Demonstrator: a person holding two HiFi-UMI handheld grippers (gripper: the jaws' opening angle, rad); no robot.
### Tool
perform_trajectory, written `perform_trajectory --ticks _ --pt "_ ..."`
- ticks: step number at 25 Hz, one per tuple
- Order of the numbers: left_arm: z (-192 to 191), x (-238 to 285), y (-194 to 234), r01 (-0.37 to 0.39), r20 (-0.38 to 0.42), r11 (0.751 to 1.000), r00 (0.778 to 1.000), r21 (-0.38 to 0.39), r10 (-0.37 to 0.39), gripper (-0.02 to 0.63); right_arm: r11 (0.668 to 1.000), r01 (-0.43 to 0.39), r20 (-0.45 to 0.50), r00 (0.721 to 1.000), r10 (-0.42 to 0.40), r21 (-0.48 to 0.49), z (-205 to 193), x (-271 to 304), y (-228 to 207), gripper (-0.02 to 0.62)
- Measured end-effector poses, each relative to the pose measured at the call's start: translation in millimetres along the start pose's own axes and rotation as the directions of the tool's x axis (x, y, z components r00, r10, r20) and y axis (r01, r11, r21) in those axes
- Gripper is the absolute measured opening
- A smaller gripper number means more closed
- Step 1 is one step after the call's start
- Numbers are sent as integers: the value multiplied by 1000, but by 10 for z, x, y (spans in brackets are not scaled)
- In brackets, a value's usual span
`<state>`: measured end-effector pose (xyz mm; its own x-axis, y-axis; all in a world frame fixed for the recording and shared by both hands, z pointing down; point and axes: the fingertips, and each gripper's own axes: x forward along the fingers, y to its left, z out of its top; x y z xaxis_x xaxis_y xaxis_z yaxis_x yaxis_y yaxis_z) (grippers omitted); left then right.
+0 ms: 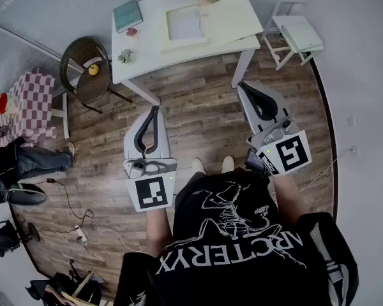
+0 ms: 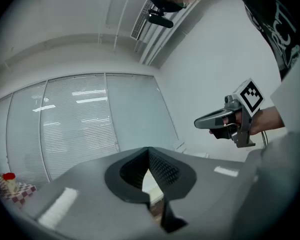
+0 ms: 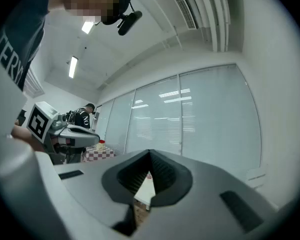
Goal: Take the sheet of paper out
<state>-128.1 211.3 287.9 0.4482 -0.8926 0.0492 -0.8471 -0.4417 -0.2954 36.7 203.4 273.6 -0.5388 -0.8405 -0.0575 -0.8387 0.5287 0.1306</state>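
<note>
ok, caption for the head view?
Left gripper and right gripper shut and empty, short of the white table bearing the sheet of paper.

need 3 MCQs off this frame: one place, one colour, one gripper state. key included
1. In the head view, the teal book lies at which part of the white table? A. left end B. middle C. right end
2. The round thing on the wicker chair is: A. red B. blue C. yellow
3. The right gripper is: A. wide open B. shut, empty C. shut on a thing
Key: 1 A, the book sits by the table's left edge; 2 C, it shows yellow against the dark seat; 3 B, its jaws meet with nothing between them.
</note>
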Motion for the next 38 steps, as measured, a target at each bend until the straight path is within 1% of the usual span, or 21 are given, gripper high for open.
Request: perform_trajectory --ticks 8,13,17,23,27,30,33,35,38 --pt "-7 44 -94 20 6 1000 1000 -12 -20 11 1000 8 -11 1000 -8 1 -38 -38 -3 12" --pt "5 56 -130 24 1 1000 1000 -6 -24 11 999 35 10 999 -35 8 -20 -100 -75 12" --pt "29 90 -167 18 -1 1000 1000 -3 -18 11 999 39 12 999 -39 14 -29 -127 -162 12" --pt "48 220 -285 2 -11 1000 1000 -6 -2 11 1000 -6 2 1000 6 23 -92 -125 -270 12" --pt "47 303 -404 -17 -21 1000 1000 -10 17 11 999 -30 -5 1000 30 34 -164 -184 -418 12" --pt "54 425 -498 -25 -22 1000 999 -8 24 11 998 -30 -8 999 31 51 -235 -187 -619 12" --pt "35 595 -562 -14 -33 1000 999 -5 14 11 997 -25 -14 1000 26 73 -310 -138 -799 12" --pt "2 744 -538 -5 -37 1000 999 6 5 11 997 -27 -13 1000 28 73 -352 -21 -893 12" --pt "-97 994 -413 -7 -31 1000 999 -13 7 11 996 -33 -17 999 34 78 -465 272 -997 12"
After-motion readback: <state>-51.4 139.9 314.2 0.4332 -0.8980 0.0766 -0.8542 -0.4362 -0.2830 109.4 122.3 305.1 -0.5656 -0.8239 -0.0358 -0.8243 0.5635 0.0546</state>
